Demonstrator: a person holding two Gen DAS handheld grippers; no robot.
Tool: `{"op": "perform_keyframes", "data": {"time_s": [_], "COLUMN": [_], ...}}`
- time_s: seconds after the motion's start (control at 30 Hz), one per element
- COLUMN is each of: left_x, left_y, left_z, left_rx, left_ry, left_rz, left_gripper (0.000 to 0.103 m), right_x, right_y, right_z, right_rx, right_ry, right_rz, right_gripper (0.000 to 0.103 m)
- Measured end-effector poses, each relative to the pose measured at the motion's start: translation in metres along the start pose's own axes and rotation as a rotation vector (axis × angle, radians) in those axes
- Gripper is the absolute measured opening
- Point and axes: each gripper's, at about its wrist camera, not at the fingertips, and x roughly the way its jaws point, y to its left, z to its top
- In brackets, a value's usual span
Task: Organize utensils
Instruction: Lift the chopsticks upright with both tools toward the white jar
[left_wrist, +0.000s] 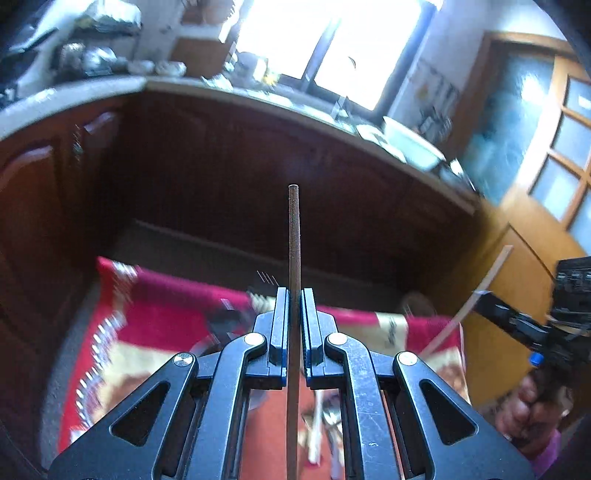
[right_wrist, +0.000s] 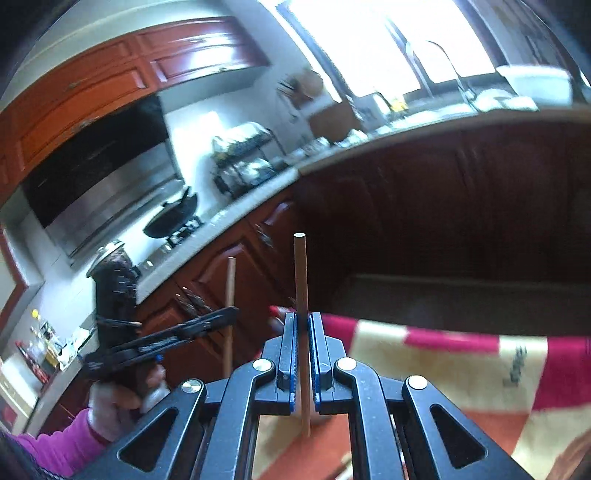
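My left gripper (left_wrist: 294, 295) is shut on a dark brown chopstick (left_wrist: 294, 236) that stands straight up between its blue pads. My right gripper (right_wrist: 303, 317) is shut on a lighter wooden chopstick (right_wrist: 301, 280), also upright. Each view shows the other hand: the right gripper (left_wrist: 480, 295) at the right edge with its pale chopstick (left_wrist: 493, 271) slanting up, and the left gripper (right_wrist: 231, 314) at the left with its chopstick (right_wrist: 230, 288). Below both lies a red and cream cloth (left_wrist: 166, 314) with several blurred utensils (left_wrist: 321, 417) on it.
Dark wooden cabinets (left_wrist: 258, 166) under a pale countertop (left_wrist: 92, 92) run behind the cloth. A wok (right_wrist: 171, 218) sits on the stove and a dish rack (right_wrist: 243, 155) beside it. A white basin (left_wrist: 410, 140) stands near the window. A hand in a purple sleeve (right_wrist: 55, 450) holds the left gripper.
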Motion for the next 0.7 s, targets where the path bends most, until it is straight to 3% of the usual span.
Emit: {"op": "perform_keyframes", "data": {"time_s": [0.17, 0.4, 0.53, 0.7], "left_x": [0.002, 0.033, 0.048, 0.064], "left_y": [0.026, 0.046, 0.058, 0.069], "left_z": [0.020, 0.018, 0.008, -0.018], "left_rx": [-0.041, -0.021, -0.006, -0.007], "left_ry": [-0.099, -0.198, -0.198, -0.139], "left_rz": [0.058, 0.119, 0.117, 0.115], "left_gripper": [0.005, 0.004, 0.005, 0.005], "right_x": [0.040, 0.107, 0.138, 0.168], "right_y": [0.038, 0.047, 0.041, 0.023], "right_z": [0.021, 0.017, 0.001, -0.016], "right_rx": [-0.105, -0.145, -0.147, -0.108], "right_ry": [-0.004, 0.063, 0.140, 0.225], "right_rz": [-0.034, -0.065, -0.073, -0.072], "right_gripper": [0.005, 0.005, 0.005, 0.005]}}
